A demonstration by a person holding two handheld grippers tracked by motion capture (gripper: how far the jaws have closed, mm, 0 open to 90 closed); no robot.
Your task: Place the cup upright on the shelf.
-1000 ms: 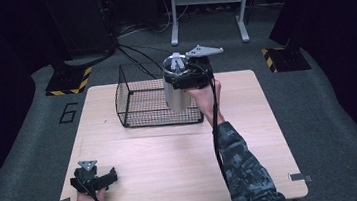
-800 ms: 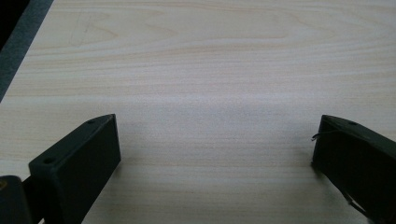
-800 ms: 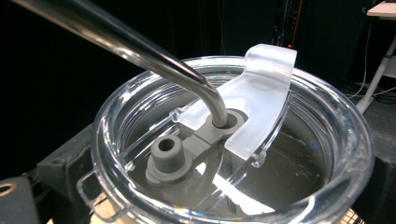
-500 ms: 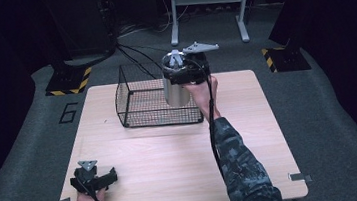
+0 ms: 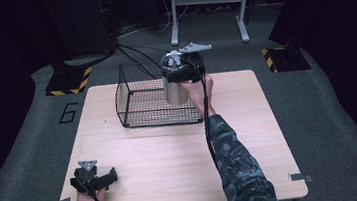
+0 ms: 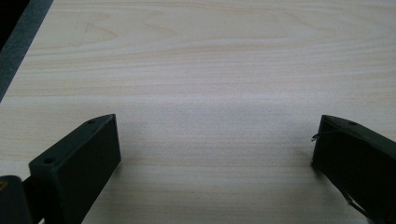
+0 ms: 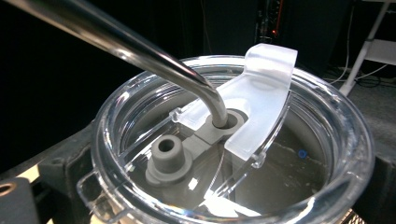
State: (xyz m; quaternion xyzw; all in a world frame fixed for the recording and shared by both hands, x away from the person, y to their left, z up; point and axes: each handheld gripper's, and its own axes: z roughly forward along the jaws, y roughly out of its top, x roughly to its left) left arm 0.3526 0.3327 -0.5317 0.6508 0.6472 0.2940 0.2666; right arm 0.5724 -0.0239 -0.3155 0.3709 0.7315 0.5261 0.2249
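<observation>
A steel tumbler [image 5: 175, 90] with a clear lid [image 7: 233, 154] and a bent metal straw [image 7: 140, 51] is at the right end of the black wire basket [image 5: 141, 104]. My right gripper [image 5: 182, 74] is shut on the tumbler's top from the right side, and its black fingers [image 7: 58, 175] press the lid's rim on both sides. I cannot tell whether the tumbler rests on the basket floor or hangs just above it. My left gripper [image 5: 95, 178] lies near the table's front left corner. It is open, with bare wood between its fingers [image 6: 77, 161].
The light wooden table [image 5: 249, 123] has free room to the right of and in front of the basket. Dark floor, yellow-black striped stand feet [image 5: 69, 82] and a white metal frame [image 5: 207, 7] lie beyond the far edge.
My right hand has shifted only slightly with the tumbler at the basket's right end. The left gripper has stayed where it was.
</observation>
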